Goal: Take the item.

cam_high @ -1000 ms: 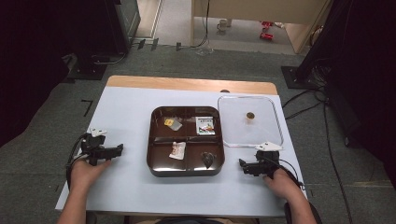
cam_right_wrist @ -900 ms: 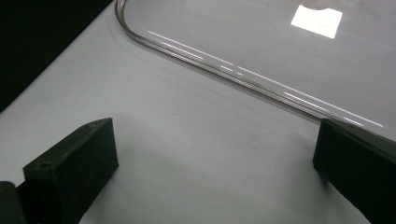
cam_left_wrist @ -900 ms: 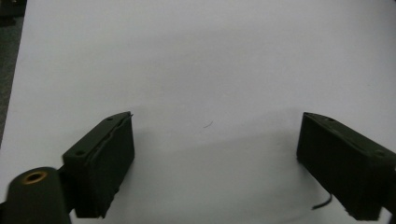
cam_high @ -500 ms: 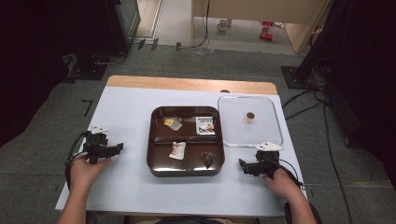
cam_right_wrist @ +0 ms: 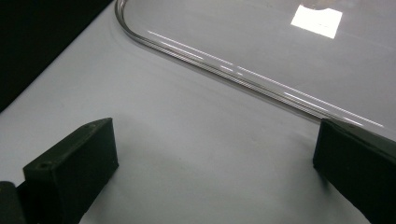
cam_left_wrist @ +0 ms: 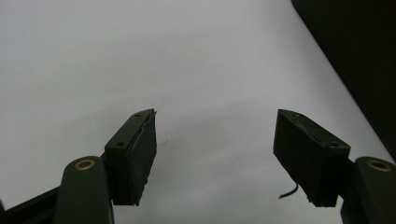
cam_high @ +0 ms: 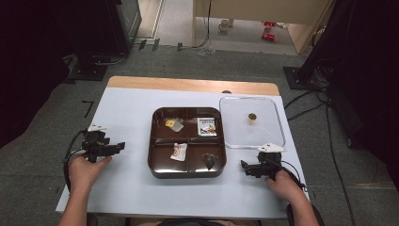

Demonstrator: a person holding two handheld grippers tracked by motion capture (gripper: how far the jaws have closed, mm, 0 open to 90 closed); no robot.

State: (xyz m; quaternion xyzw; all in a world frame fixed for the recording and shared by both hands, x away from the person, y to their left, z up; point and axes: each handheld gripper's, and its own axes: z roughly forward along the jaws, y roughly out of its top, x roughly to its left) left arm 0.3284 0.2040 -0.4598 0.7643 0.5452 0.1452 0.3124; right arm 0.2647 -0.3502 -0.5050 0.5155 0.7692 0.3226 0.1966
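Observation:
A dark brown tray (cam_high: pixel 188 172) with four compartments lies mid-table. It holds a yellowish packet (cam_high: pixel 173 124), a white printed packet (cam_high: pixel 207 126), another white packet (cam_high: pixel 179 151) and a small dark item (cam_high: pixel 209 160). A clear lid (cam_high: pixel 268 129) with a small knob (cam_high: pixel 252 117) lies flat to the tray's right. My left gripper (cam_high: pixel 115 147) (cam_left_wrist: pixel 215 121) rests on the table left of the tray. Its jaws have just been closing partway and stand open with nothing between them. My right gripper (cam_high: pixel 244 165) (cam_right_wrist: pixel 215 130) sits by the lid's near rim (cam_right_wrist: pixel 224 70), wide open and empty.
The white table (cam_high: pixel 131 108) has a bare wooden strip (cam_high: pixel 188 84) along its far edge. Dark equipment stands at the back left and cables (cam_high: pixel 306 101) run over the floor at the right. The table edge (cam_left_wrist: pixel 327 60) is close beside the left gripper.

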